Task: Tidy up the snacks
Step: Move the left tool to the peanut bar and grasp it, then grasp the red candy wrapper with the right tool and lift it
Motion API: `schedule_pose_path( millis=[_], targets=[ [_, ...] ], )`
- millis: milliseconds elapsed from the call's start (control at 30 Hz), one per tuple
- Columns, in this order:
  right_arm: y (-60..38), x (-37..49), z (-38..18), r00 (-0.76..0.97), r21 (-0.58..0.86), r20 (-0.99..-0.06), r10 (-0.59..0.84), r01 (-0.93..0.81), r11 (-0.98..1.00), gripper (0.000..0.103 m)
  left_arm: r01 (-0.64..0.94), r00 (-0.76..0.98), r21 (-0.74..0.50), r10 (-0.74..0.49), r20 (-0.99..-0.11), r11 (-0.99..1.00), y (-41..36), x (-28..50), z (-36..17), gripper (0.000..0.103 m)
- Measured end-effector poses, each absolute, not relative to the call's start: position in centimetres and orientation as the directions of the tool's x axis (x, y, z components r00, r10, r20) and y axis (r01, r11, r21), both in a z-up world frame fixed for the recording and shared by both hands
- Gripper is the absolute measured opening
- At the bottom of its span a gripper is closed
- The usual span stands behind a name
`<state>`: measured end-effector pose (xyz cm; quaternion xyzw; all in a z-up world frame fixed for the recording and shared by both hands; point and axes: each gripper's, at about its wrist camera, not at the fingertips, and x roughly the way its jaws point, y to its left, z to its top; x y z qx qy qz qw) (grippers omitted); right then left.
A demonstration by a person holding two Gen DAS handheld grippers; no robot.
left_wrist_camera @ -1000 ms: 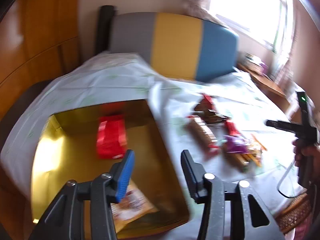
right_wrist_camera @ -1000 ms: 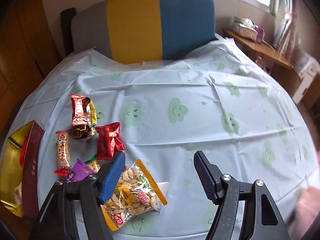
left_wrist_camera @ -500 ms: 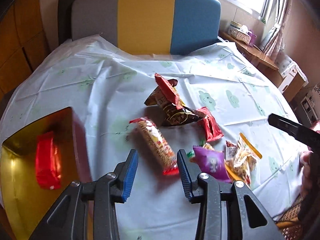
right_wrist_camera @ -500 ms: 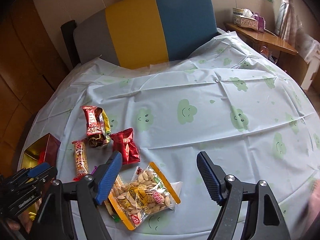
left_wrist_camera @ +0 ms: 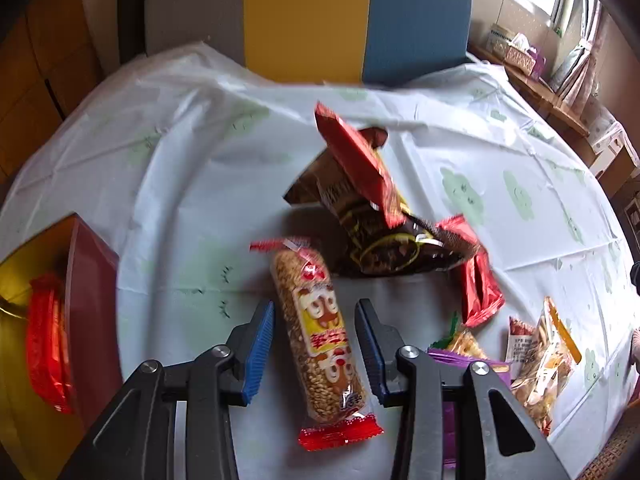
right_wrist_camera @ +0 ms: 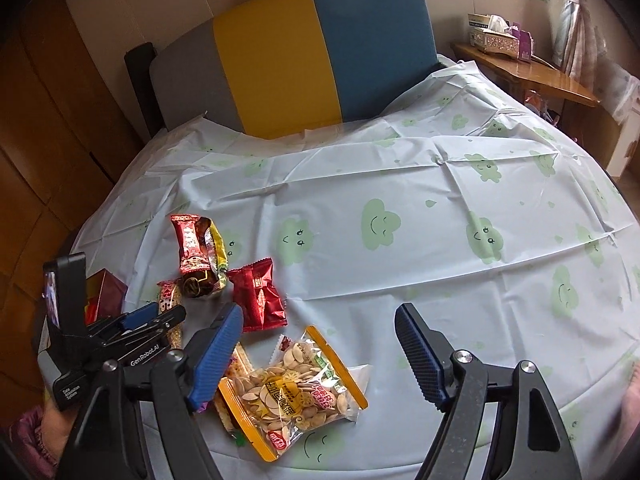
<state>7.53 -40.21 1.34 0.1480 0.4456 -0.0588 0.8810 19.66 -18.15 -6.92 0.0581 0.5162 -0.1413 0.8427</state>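
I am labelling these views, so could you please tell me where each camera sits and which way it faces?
Left wrist: on the left gripper, looking down its open fingers at the long peanut bar.
Right wrist: on the right gripper, open, above the seed bag, facing the chair.
Both show the red packet.

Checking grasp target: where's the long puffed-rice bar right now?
Left wrist view: the puffed-rice bar lies on the tablecloth between the open left gripper fingers, just ahead of the dark brown packet.
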Motion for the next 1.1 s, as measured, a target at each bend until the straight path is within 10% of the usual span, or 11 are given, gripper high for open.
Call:
schedule_pose_path(
  millis=[667, 1100],
  targets=[
    [-39.3, 7.6, 0.7, 0.577, 0.162, -0.816, 0.021, 0.194, 0.968, 0.078, 0.415, 0.546, 0.058, -0.198, -0.814, 0.908, -17.4, 8.6, -7.3, 0.029],
    [-34.9, 8.6, 0.0, 0.537, 0.248, -0.818, 0.208, 0.004, 0.969, 0.053, 0.442, 0.623, 0.031, -0.282, -0.73, 0.896, -16.0, 6.7, -8.6, 0.029]
  ],
)
